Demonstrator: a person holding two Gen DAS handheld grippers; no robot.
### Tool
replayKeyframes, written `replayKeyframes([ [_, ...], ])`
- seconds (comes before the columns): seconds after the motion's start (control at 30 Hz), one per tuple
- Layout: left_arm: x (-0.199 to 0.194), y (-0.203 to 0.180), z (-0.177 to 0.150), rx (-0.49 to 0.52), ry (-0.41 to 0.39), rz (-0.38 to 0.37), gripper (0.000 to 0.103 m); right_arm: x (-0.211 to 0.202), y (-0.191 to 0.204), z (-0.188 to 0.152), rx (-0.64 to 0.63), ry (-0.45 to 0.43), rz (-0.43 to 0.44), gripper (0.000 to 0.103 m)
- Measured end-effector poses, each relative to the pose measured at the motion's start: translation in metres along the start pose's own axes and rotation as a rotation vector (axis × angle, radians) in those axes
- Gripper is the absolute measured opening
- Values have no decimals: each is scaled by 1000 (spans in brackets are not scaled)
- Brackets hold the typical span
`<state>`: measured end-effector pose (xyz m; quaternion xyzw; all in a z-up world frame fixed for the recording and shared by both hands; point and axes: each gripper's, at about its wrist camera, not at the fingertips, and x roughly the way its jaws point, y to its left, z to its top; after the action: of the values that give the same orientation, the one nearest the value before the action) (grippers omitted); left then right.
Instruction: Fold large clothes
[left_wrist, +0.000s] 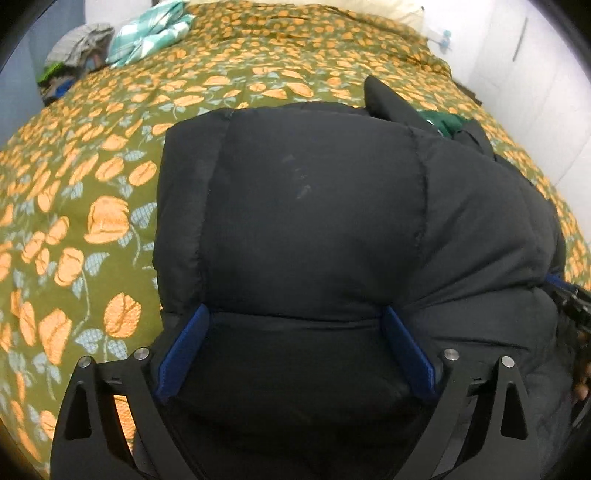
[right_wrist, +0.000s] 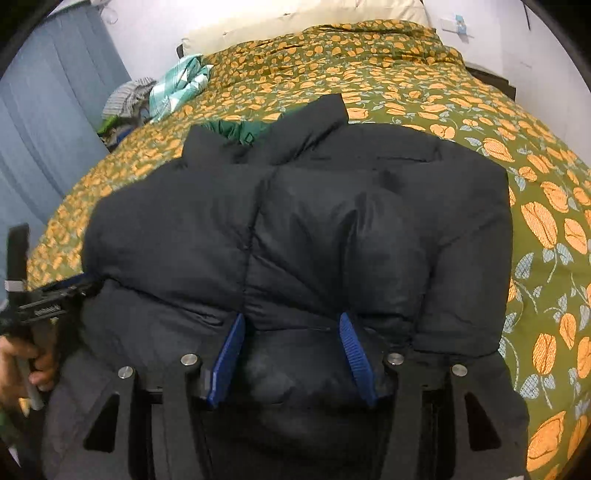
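Jacket mid-fold on bed: placement and count

Black puffer jacket (left_wrist: 314, 206) spread across floral bedspread (left_wrist: 92, 192), collar end toward the pillow (right_wrist: 295, 26), near hem bunched under both tools. Likely laid flat there for room to fold a bulky piece.

Left gripper (left_wrist: 295, 312): jaws wide, padded fabric filling the whole gap. Cannot tell whether the pads actually bite. Seen from the right wrist at the jacket's left edge, carried by a hand (right_wrist: 26, 362), probably placed there to take that side.

Right gripper (right_wrist: 291, 317): jaws roughly half apart, angled down into the near hem, a bulge of jacket between the blue pads, no clear pinch. Judged as set over a thick fold, ready to close.

Count:
- jackets: 1
- grippers: 2, with 2 blue pads each
- hands in view: 1
- green cloth (right_wrist: 236, 129) showing at the collar: 1, lining or separate garment not clear
- teal checked cloth (left_wrist: 147, 37): 1
- clothes heap (left_wrist: 77, 48) at far corner: 1, well apart from the jacket
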<state>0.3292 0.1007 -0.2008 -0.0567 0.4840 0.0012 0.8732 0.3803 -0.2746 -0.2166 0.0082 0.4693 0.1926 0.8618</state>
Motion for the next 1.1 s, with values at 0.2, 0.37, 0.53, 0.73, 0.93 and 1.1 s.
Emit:
replayKeyframes([
  [0.2,-38,-1,25,-4,-60,-18,91,4,-8,2,12,0,14,55],
  [0.37,-5,7,53,-53,-22,-5,94,6,-5,0,7,-7,5,55],
  [0.53,34,14,47,-81,38,-6,102,6,-3,-2,-3,-14,1,55],
  [0.73,-2,16,76,-119,-10,-40,95,7,-5,-6,2,-29,6,55],
  [0.93,48,37,102,-248,51,-10,99,6,-5,-8,4,-39,7,55],
  [1.1,75,36,90,-227,76,35,103,7,-5,-9,2,-46,10,55],
])
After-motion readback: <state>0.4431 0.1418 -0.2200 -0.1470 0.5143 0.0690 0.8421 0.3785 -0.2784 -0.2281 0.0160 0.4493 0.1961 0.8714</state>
